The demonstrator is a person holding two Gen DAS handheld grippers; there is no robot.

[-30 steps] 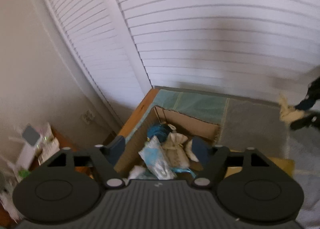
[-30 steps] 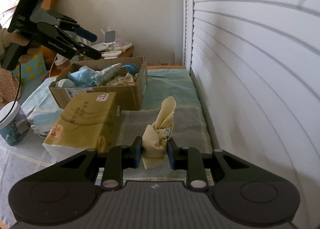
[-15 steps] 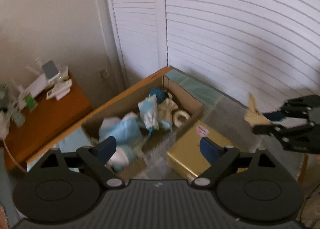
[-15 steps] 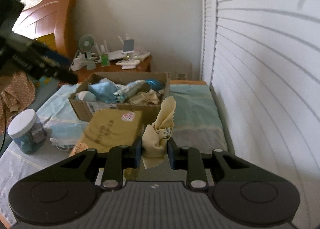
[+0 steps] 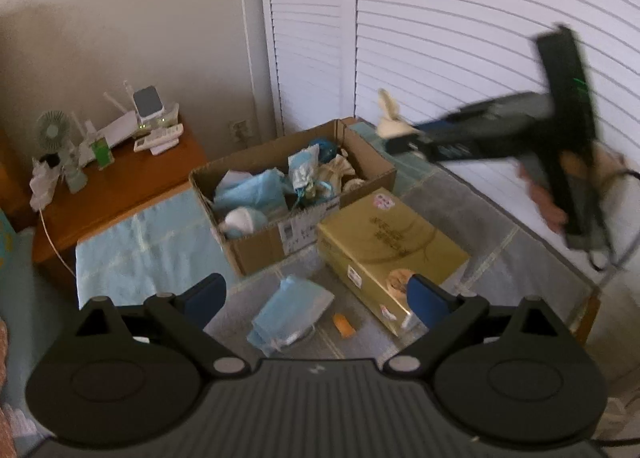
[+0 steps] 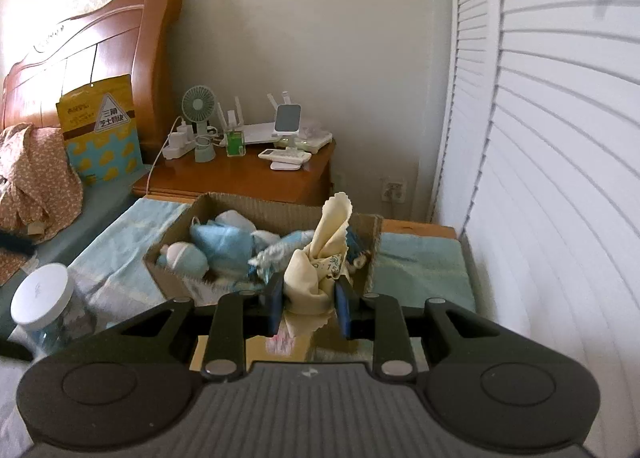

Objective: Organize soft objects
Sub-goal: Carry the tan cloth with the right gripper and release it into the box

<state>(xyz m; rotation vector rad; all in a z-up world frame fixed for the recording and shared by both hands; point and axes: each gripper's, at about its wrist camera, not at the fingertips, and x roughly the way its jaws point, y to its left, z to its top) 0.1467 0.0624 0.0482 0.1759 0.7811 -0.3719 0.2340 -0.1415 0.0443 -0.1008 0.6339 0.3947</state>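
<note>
Two claws: the right claw (image 6: 307,304) pinches one crumpled cream cloth (image 6: 316,258). The left claw (image 5: 316,294), just opening wide, holds nothing. One cardboard box (image 5: 264,246) holds several pale-blue soft items.

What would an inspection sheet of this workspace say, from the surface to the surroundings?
Surface: bed covered with teal and grey towels.
Job's things: yellow cloth pinched in the right gripper; cardboard box filled with soft items; blue face mask lying loose.
Clutter: gold box, lidded jar, small orange item.
Grippers: left gripper open and empty, its jaws have just been opening; right shut on the cloth.
Cables: white cord hanging off the nightstand.
Surroundings: louvred doors, wooden headboard.
</note>
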